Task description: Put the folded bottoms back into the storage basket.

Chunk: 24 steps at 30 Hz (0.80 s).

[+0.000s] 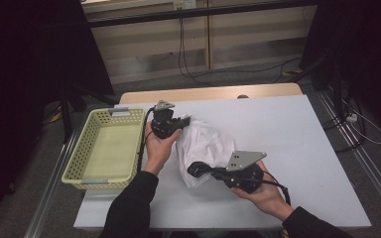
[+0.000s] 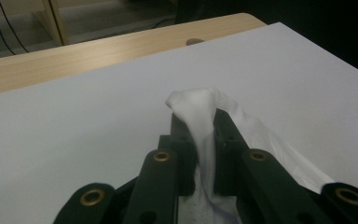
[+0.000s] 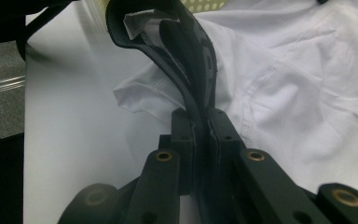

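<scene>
With your left gripper (image 1: 184, 120) pinched shut on the white garment's (image 1: 204, 144) far edge and your right gripper (image 1: 196, 169) clamped on its black collar band (image 3: 186, 56), both on the table (image 1: 297, 139), lift together toward the basket (image 1: 108, 148) next.

Both grippers are chunky black units: the left gripper (image 1: 184, 120) and right gripper (image 1: 197, 169) each carry a grey three-cornered plate on top, dotted with small holes. Black cables trail off both. Up close, the black jaw linkages have brass-ringed pivot holes (four on each gripper). The person wears dark long sleeves (image 1: 129, 208), bare hands.
</scene>
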Each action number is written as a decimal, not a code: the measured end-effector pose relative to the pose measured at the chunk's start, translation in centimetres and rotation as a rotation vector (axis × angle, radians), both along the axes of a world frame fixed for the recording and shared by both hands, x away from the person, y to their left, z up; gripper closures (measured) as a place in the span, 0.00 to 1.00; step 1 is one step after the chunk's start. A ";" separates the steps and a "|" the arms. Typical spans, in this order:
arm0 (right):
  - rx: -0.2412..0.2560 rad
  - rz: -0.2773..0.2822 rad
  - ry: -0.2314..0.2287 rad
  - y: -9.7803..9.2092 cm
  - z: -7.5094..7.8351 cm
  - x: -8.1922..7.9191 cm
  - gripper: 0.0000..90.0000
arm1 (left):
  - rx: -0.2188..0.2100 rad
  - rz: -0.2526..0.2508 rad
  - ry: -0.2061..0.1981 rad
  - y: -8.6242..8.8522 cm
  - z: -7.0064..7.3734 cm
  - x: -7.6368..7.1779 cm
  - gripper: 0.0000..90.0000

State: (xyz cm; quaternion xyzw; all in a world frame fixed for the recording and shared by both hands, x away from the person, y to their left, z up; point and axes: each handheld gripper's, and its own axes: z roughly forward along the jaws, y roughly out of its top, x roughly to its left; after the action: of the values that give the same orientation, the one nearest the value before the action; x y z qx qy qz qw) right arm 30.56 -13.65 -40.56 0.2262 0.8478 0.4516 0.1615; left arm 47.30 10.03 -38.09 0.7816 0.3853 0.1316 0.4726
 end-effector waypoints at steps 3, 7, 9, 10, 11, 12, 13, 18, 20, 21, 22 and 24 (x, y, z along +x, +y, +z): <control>0.002 0.004 -0.006 0.1 0.2 0.2 0.92 | 0.005 0.001 -0.006 0.1 0.4 0.0 0.91; 0.004 0.006 -0.010 0.2 0.4 0.4 0.92 | 0.001 0.010 -0.022 0.2 1.0 0.0 0.91; 0.006 0.003 -0.013 0.3 0.5 0.5 0.92 | 0.007 0.009 -0.032 0.3 1.4 0.0 0.91; 0.005 0.006 -0.016 0.3 0.6 0.6 0.92 | 0.006 0.008 -0.036 0.3 1.6 0.1 0.91; 0.010 0.003 -0.013 0.3 0.8 0.6 0.92 | 0.002 0.011 -0.042 0.4 1.8 0.1 0.91; 0.012 0.008 -0.026 0.4 1.1 0.6 0.92 | -0.005 0.016 -0.045 0.6 2.1 0.1 0.91; 0.012 0.008 -0.026 0.4 1.1 0.6 0.92 | -0.005 0.016 -0.045 0.6 2.1 0.1 0.91; 0.026 0.013 -0.044 0.8 2.1 0.8 0.92 | -0.011 0.028 -0.058 1.4 3.1 0.2 0.91; 0.030 0.014 -0.045 1.0 2.2 1.0 0.92 | -0.011 0.031 -0.061 1.7 3.3 0.2 0.91; 0.030 0.014 -0.045 1.0 2.2 1.0 0.92 | -0.011 0.031 -0.061 1.7 3.3 0.2 0.91; 0.034 0.016 -0.042 1.1 2.2 1.1 0.92 | -0.013 0.038 -0.066 1.8 3.5 0.2 0.91; 0.041 0.016 -0.045 1.3 2.3 1.2 0.92 | -0.011 0.042 -0.070 2.1 3.7 0.2 0.91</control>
State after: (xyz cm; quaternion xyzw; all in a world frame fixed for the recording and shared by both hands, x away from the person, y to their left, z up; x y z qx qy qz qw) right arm 31.81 -12.36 -38.26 0.2126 0.8365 0.4749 0.1721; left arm 47.50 12.08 -34.37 0.7657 0.3853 0.1668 0.4873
